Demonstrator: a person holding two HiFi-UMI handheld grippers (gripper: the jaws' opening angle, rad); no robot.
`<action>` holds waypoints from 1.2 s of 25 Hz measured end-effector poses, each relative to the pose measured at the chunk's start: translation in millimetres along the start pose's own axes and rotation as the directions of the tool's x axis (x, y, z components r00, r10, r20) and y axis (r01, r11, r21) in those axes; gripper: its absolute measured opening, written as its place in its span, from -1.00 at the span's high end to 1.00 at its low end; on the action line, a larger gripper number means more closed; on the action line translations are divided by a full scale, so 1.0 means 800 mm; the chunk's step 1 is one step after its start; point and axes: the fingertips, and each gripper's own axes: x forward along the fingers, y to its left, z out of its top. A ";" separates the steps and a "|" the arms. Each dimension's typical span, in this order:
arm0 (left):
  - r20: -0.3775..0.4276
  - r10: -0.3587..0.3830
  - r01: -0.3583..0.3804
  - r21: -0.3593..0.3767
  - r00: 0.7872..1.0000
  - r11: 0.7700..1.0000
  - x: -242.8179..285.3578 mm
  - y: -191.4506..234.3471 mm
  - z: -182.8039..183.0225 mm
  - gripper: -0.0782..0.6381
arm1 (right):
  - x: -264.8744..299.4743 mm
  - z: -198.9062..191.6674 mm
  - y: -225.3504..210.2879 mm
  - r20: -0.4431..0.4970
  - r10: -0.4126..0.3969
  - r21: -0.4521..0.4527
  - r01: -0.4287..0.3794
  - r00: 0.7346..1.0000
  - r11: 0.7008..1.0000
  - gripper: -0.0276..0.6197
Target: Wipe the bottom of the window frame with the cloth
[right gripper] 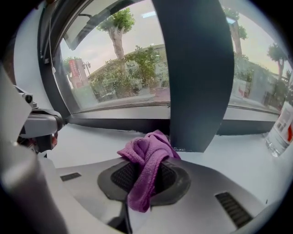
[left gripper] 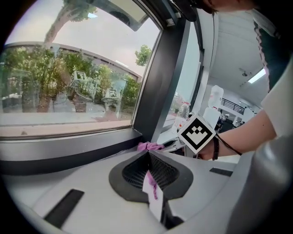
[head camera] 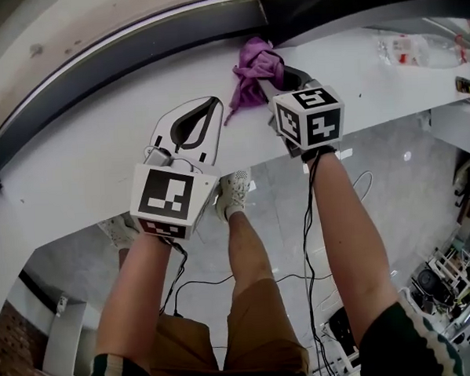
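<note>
Right hand-held gripper point(right gripper: 147, 177) pinching purple cloth point(right gripper: 149, 155), bunched forward so you lead with it toward the frame's bottom rail point(right gripper: 119, 122) | left hand-held gripper point(left gripper: 147, 154) pressed together, empty, parked over sill point(head camera: 77, 168).

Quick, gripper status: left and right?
Left gripper: shut, tips together, nothing visibly gripped.
Right gripper: shut on the purple cloth.

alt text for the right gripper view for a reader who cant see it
The right hand-held gripper is shut on a purple cloth above a white sill, close to the dark bottom of the window frame. Trees show through the glass.
</note>
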 end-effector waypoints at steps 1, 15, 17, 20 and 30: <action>0.003 0.006 -0.006 -0.004 1.000 1.000 -0.006 0.005 0.000 0.76 | 0.003 0.003 0.004 -0.001 -0.001 -0.006 0.001 1.000 1.000 0.70; 0.034 0.093 -0.091 -0.071 0.995 0.993 -0.076 0.088 -0.008 0.76 | 0.044 0.025 0.096 -0.034 0.005 -0.083 -0.008 0.999 0.997 0.70; 0.024 0.126 -0.124 -0.071 0.992 0.990 -0.087 0.107 -0.015 0.76 | 0.051 0.028 0.115 -0.032 0.007 -0.114 -0.011 0.999 0.993 0.70; 0.009 0.173 -0.172 -0.069 0.985 0.983 -0.106 0.133 -0.025 0.76 | 0.061 0.032 0.137 -0.033 0.009 -0.143 -0.013 0.999 0.990 0.70; 0.014 0.218 -0.216 -0.109 0.976 0.970 -0.160 0.179 -0.035 0.76 | 0.080 0.045 0.217 -0.034 0.105 -0.163 -0.109 0.994 0.981 0.70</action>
